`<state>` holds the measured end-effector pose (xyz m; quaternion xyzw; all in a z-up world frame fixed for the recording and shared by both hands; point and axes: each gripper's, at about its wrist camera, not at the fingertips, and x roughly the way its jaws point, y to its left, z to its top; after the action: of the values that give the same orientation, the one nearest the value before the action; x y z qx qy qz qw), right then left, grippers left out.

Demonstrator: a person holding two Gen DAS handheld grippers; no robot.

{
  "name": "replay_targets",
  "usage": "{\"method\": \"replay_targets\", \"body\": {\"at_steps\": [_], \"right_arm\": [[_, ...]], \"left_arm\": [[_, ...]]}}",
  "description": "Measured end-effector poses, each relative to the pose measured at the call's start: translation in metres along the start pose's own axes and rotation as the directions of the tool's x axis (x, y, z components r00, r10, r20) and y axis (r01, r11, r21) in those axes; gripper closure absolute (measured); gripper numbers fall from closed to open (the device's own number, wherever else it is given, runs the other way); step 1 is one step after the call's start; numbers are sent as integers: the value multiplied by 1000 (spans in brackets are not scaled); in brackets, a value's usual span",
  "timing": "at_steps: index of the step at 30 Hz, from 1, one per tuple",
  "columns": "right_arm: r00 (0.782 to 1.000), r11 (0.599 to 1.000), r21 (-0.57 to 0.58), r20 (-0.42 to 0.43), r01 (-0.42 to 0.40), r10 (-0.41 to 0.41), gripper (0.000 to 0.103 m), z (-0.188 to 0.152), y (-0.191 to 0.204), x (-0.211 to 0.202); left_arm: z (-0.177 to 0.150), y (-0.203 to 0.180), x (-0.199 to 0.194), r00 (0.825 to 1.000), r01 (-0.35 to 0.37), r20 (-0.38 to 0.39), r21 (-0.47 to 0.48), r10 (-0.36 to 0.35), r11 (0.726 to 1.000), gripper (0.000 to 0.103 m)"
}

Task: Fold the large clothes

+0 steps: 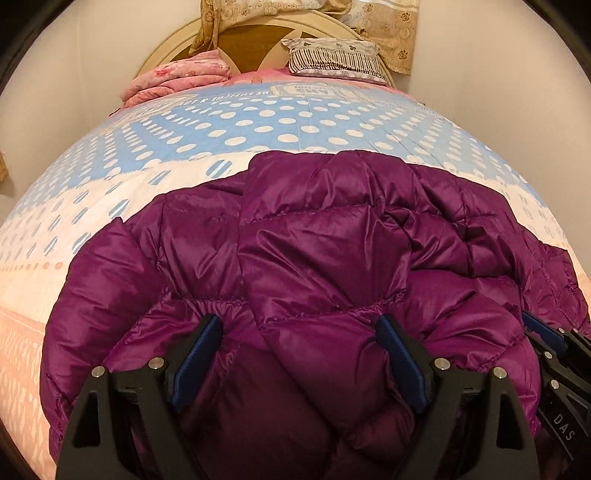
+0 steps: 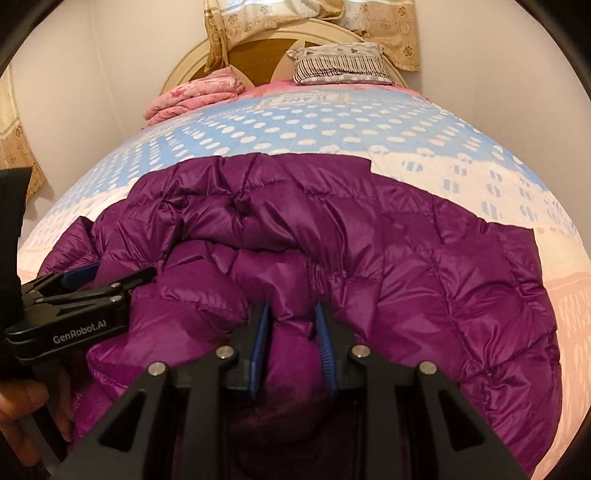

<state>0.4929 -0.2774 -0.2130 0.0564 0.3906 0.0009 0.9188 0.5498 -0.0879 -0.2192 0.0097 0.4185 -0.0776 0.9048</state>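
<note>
A shiny purple quilted down jacket (image 1: 314,251) lies bunched on the bed, partly folded over itself; it also fills the right wrist view (image 2: 424,266). My left gripper (image 1: 299,325) is wide open, its blue-padded fingers resting on either side of a puffy fold at the jacket's near edge. My right gripper (image 2: 293,314) is closed on a thick fold of the jacket between its blue pads. The left gripper also shows at the left of the right wrist view (image 2: 107,278), and the right gripper shows at the right edge of the left wrist view (image 1: 546,332).
The bed cover (image 1: 258,122) is blue with white dots, then cream and pink. A folded pink blanket (image 1: 177,79) and a striped pillow (image 1: 332,59) lie by the round headboard (image 1: 255,40). White walls flank the bed. A gold curtain (image 2: 384,26) hangs behind.
</note>
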Motion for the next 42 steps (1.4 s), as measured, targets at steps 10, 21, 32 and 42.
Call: {"method": "replay_targets", "body": {"at_steps": [10,21,32,42], "right_arm": [[999,999,-28,-14,42,-43,73,1,8,5],[998,998,-37,-18,58,-59,73,1,10,8],[999,998,-36,-27,43,-44,41,8,-4,-39],[997,998,29,-38,62,-60,27,-98,-54,-159]], "left_arm": [[0,0,3,1000,-4,-4,3,4,1000,15],[0,-1,3,1000,-5,-4,3,5,1000,15],[8,17,-49,1000,8,21,-1,-8,1000,13],[-115,88,-191,996,13,92,61,-19,998,13]]}}
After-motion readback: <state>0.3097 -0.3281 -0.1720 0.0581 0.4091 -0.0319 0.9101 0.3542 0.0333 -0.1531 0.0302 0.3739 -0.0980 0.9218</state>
